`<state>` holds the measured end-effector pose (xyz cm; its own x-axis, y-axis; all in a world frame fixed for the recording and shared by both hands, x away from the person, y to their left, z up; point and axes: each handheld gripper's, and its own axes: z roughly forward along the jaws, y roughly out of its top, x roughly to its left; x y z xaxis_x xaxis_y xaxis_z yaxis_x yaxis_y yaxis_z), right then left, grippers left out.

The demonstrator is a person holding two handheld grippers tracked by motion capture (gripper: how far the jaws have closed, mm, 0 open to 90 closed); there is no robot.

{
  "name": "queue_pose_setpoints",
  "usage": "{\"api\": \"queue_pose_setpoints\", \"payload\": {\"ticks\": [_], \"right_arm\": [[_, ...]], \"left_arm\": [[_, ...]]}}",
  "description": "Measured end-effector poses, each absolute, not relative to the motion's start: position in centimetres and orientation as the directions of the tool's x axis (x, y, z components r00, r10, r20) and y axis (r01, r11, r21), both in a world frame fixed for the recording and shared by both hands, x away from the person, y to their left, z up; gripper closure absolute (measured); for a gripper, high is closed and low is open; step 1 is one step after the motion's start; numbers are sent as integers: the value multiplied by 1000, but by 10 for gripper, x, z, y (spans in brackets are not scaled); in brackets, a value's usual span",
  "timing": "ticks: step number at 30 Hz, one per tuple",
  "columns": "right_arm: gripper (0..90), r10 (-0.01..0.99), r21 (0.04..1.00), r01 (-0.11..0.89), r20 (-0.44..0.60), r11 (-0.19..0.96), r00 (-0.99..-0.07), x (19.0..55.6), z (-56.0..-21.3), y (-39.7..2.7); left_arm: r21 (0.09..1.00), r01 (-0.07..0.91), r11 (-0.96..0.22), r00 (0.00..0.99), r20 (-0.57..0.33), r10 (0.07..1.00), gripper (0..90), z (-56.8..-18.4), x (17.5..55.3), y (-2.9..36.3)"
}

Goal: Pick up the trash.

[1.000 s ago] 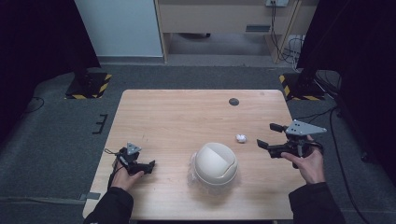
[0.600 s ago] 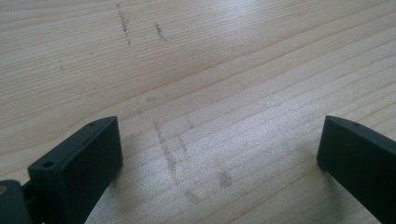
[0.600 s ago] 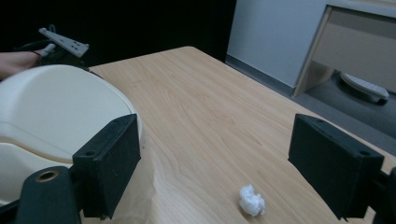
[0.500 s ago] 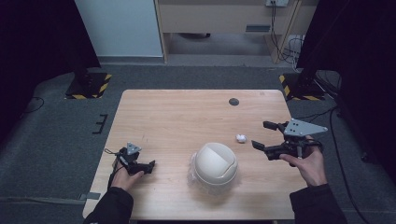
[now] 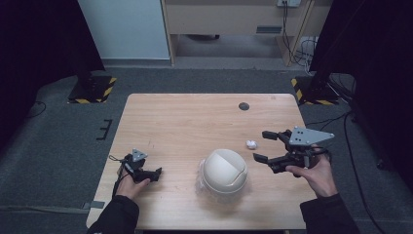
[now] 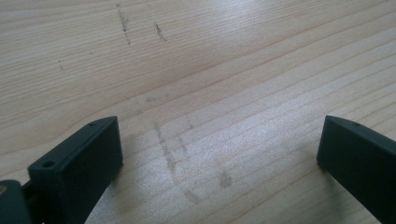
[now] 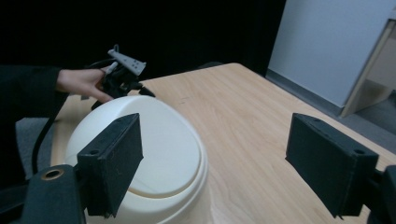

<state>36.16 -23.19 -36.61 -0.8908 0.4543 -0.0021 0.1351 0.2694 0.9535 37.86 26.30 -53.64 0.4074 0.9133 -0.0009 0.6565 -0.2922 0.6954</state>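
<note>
Cream domed container (image 5: pixel 225 171) with a swing-type lid sits on the wooden bench (image 5: pixel 195 122), toward the near edge and a little right of the middle, resting on what looks like a piece of clear plastic. In the right gripper view the same dome (image 7: pixel 154 154) rises close behind the near jaw, its lid seam curving across the front.

Right tool (image 5: pixel 266 146) is held just above the bench at the right side, beside the dome, its grey three-cornered plate on top and its jaws pointing left. They stand wide apart with nothing between them. A small crumpled white scrap (image 5: pixel 251 144) lies on the bench just beyond the jaw tips, between the dome and the tool, touching neither as far as can be told.

Left tool (image 5: pixel 146 173) is low at the near left part of the bench, well apart from the dome, gripped by the person's left hand (image 5: pixel 130 185) in a dark sleeve. In the left gripper view its two black jaws are spread wide over bare wood grain marked with a few faint grey scuffs, holding nothing.

A small dark round spot (image 5: pixel 244 106) sits on the bench near its far edge. Black-and-yellow striped bases (image 5: pixel 92 90) stand on the grey floor at both far corners
</note>
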Motion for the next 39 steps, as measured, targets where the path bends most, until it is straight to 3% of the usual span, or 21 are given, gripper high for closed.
{"api": "queue_pose_setpoints", "payload": {"ticks": [19,39], "right_arm": [[205,278,938,149,59,314,-959,353,-381,-203],[249,209,882,197,115,429,-971,350,-402,-186]], "left_arm": [[696,656,-293,408,-1,913,0,-536,379,263],[696,656,-293,408,-1,913,0,-536,379,263]]}}
